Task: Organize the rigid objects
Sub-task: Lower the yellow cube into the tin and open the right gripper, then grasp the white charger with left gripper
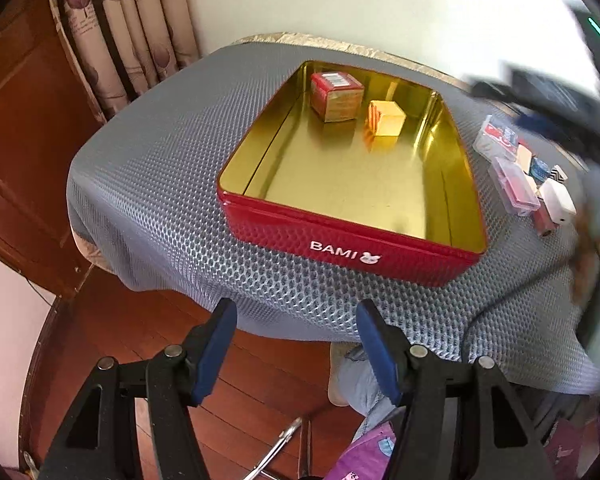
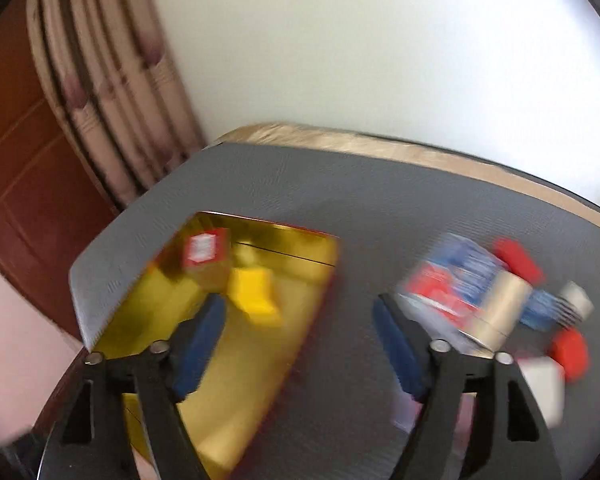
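A red BAMI tin (image 1: 340, 236) with a gold inside stands on the grey mat; it also shows in the right wrist view (image 2: 324, 240). In it lie a red box (image 1: 336, 94) (image 2: 204, 250) and a yellow box (image 1: 386, 118) (image 2: 254, 294). A pile of small items (image 1: 516, 172) (image 2: 492, 300) lies right of the tin: clear plastic cases, white and red blocks. My left gripper (image 1: 296, 344) is open and empty, held off the table's near edge. My right gripper (image 2: 300, 340) is open and empty above the mat between tin and pile. The right view is blurred.
The grey mat (image 1: 160, 160) covers a small table against a white wall. A curtain (image 1: 128, 20) and a wooden door (image 1: 20, 120) stand at the left. The wooden floor and a person's leg (image 1: 364, 392) lie below the near edge.
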Available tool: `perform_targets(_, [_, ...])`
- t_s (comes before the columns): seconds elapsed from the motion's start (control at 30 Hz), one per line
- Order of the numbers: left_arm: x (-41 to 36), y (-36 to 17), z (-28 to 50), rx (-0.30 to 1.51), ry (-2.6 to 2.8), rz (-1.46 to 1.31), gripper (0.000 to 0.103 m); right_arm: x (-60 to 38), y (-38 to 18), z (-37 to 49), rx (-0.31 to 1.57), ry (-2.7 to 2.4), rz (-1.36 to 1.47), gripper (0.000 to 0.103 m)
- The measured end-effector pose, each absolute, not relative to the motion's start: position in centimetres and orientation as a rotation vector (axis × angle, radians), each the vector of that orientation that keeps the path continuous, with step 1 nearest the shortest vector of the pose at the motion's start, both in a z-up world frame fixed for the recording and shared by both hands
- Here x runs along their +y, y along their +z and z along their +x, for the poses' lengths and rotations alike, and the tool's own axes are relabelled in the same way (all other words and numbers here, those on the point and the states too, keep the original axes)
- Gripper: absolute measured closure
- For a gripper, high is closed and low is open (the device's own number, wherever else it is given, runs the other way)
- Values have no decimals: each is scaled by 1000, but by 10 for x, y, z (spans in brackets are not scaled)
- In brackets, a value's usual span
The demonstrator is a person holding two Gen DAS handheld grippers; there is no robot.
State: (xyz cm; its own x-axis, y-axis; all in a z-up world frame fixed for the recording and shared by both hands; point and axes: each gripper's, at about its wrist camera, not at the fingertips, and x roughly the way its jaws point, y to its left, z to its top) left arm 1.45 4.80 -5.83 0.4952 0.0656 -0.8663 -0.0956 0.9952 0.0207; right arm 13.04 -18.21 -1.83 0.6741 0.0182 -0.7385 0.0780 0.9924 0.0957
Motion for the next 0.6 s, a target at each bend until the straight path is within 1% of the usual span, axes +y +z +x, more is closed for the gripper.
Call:
perform_targets(0.1, [40,-56,12,1036,77,0,39,-234,-16,85,818,-159,120,17])
perform_targets(0.27, [18,-51,3,1009,-24,37,39,-330,-25,17,864,-458,-16,17])
perform_targets(0.37, [-1,-48,-1,1005,-116,46,39,-371,-32,-13,890,-577,-47,17])
perform_targets(0.43, [-15,-46,-4,1016,-178,49,39,-393,-37,-29,895,-629,-46,17])
perform_targets(0.5, [-35,-41,-4,1017,-225,75,39,-409,-43,-40,902,-655,-30,11])
perform_targets(0.6, [-63,-32,4,1024,-286,84,39,-429,-47,-50,902,-645,53,10])
